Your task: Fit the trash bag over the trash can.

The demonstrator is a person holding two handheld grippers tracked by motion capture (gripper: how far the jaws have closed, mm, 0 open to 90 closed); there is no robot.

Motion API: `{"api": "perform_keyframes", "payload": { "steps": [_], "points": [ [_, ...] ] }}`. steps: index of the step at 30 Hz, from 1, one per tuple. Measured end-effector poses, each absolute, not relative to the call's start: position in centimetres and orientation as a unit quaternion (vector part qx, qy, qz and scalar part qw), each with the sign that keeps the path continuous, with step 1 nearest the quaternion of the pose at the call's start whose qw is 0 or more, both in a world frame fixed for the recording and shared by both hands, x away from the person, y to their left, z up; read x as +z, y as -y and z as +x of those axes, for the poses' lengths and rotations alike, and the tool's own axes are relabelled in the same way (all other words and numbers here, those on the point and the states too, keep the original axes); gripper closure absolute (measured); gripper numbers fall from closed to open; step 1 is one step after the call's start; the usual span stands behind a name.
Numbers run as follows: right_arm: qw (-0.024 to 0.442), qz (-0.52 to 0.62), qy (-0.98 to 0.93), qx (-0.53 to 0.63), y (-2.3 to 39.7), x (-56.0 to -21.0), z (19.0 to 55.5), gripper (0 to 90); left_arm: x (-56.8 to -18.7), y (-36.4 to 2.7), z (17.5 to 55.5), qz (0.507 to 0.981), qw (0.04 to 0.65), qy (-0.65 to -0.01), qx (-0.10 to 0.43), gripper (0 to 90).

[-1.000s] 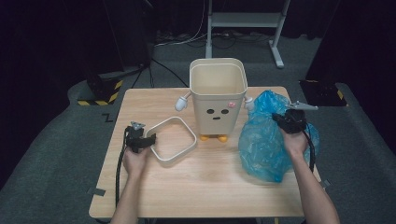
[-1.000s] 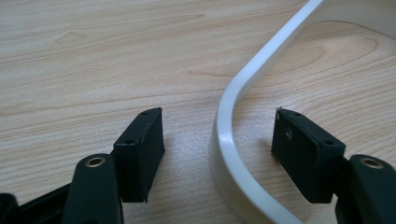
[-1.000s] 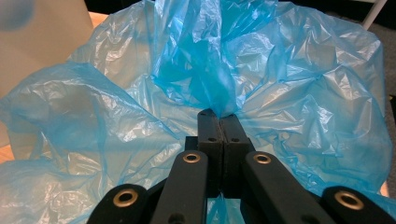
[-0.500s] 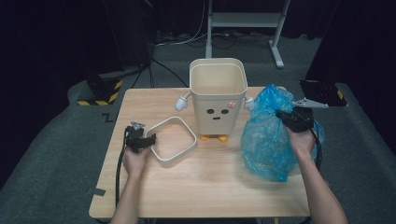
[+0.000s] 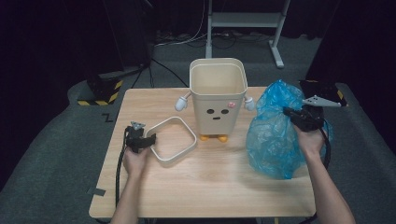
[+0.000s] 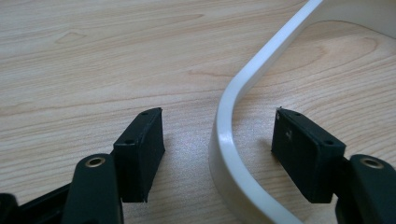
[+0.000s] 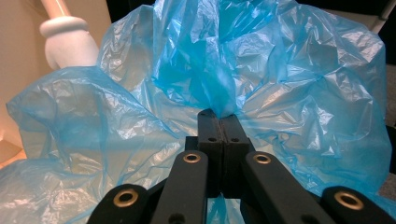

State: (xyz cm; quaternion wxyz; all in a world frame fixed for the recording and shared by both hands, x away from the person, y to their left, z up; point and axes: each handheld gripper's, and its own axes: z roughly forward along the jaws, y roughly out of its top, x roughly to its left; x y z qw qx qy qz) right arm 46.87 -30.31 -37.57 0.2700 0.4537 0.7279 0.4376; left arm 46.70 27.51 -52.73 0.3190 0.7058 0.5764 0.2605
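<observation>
— What have I got on my right?

— A blue plastic bag [image 5: 275,140], thin, translucent and heavily crumpled. I see it standing bunched up on the right part of the worktop [image 5: 210,186], its bottom spread on the wood, its gathered top pinched into a tight fold.

— And on my left?

— A cream rounded-square ring [image 5: 173,140], a bin's loose rim by the look of it. It lies flat on the worktop, left of the cream bin [image 5: 217,95], just beside its orange feet. Its near-left corner curves smoothly.
</observation>
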Motion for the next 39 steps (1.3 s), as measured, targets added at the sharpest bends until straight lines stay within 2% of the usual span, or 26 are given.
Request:
{"api": "perform_keyframes", "payload": {
  "steps": [15, 39],
  "points": [
    [0.265, 0.423, -0.732, 0.464, 29.5, -35.1, 45.7, 90.0, -52.7, -27.5, 46.7, 0.706, 0.319, -0.576, 0.261, 34.4],
    [0.252, 0.361, -0.738, 0.512, 27.9, -29.4, 44.1, 90.0, -52.7, -27.5, 46.7, 0.706, 0.319, -0.577, 0.261, 34.4]
  ]
}}
